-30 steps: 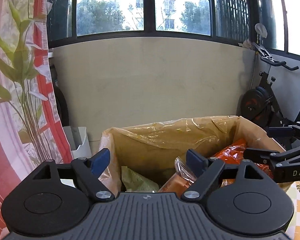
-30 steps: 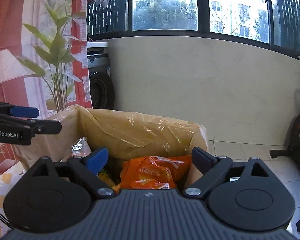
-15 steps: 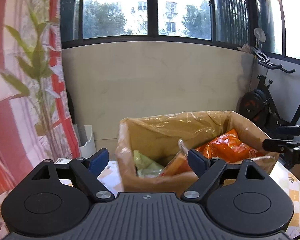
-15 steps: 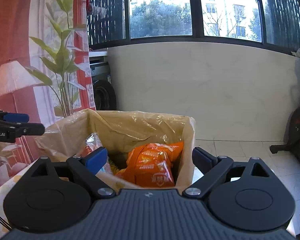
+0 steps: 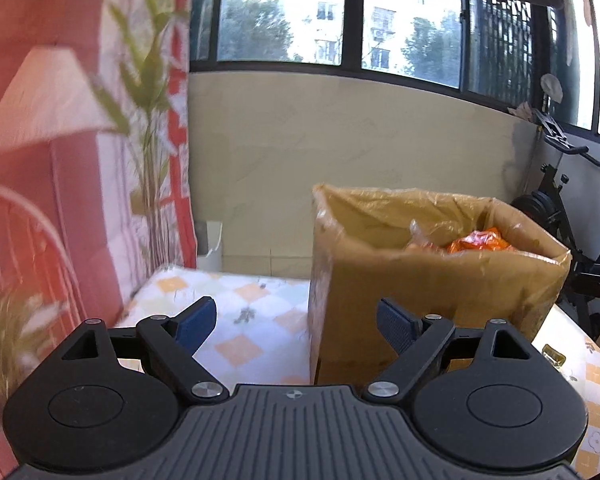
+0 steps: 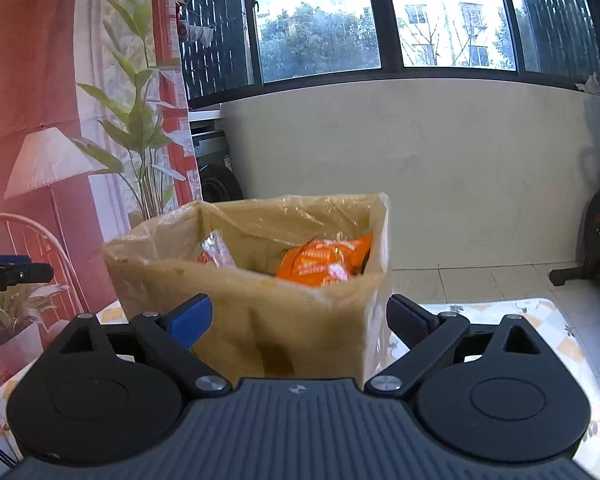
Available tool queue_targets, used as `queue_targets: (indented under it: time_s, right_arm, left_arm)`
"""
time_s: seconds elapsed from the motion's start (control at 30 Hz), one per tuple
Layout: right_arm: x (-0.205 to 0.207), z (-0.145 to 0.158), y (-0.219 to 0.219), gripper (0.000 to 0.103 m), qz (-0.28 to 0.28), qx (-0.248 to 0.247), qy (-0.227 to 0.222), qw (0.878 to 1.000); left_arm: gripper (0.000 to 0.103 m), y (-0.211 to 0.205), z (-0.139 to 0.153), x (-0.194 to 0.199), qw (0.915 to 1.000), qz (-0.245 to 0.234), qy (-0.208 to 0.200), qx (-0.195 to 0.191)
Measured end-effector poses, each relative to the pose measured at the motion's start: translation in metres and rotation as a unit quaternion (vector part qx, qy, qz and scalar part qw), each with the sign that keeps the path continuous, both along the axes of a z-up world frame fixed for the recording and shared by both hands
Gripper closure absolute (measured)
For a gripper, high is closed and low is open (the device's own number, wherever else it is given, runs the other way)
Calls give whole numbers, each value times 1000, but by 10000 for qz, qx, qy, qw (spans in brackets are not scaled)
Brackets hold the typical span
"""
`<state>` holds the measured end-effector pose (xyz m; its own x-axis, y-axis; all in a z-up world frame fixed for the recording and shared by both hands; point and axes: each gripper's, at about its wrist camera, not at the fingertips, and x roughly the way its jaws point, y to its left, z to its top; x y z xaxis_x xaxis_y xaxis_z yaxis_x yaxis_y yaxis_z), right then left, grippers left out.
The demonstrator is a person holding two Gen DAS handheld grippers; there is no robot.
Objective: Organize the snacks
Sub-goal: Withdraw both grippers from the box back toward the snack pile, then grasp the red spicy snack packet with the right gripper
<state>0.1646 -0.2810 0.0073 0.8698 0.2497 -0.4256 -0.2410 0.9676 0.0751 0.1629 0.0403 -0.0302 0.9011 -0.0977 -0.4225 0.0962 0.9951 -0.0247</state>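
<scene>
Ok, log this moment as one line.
left gripper: open, empty | right gripper: open, empty | orange snack bag: inside box

Our left gripper [image 5: 296,324] points level and forward, its blue-padded fingers [image 5: 194,324] spread wide with nothing between them. Our right gripper [image 6: 300,318] sits the same way, fingers [image 6: 190,320] wide apart and empty, with the left one showing at its far left.

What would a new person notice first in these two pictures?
First, the cardboard box lined with clear plastic, standing on the checked tablecloth. Inside it lies a bright orange snack bag, toward the box's right side in the right wrist view. Both hand-held grippers, left and right, are open and empty.
</scene>
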Motion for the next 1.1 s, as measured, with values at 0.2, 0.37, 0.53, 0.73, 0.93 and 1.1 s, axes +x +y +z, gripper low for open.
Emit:
queue_targets:
  time_s: [0.2,0.37,0.53,0.73,0.93,1.1]
  right_arm:
    - [-22,-16,2,7,-44,162,-51,9998]
    - [-31,-43,15,7,-125,102,229,9996]
    - [-40,-73,31,7,-102,106,615,9980]
    - [-51,-100,52,8,-116,35,944,9955]
    - [-67,-116,77,19,454,-281,1239,9909]
    - [-77,-122,99,31,869,-438,1474,9843]
  left_arm:
    - [14,11,-29,-17,9996,176,207,42]
    - [14,19,-48,-32,9990,262,357,-2]
    - [14,23,-62,-44,9984,384,400,107]
    - [14,16,-75,-53,9983,348,442,162]
    - [15,13,-96,-59,9969,306,720,15]
    - [15,12,-109,-64,9955,248,906,-153]
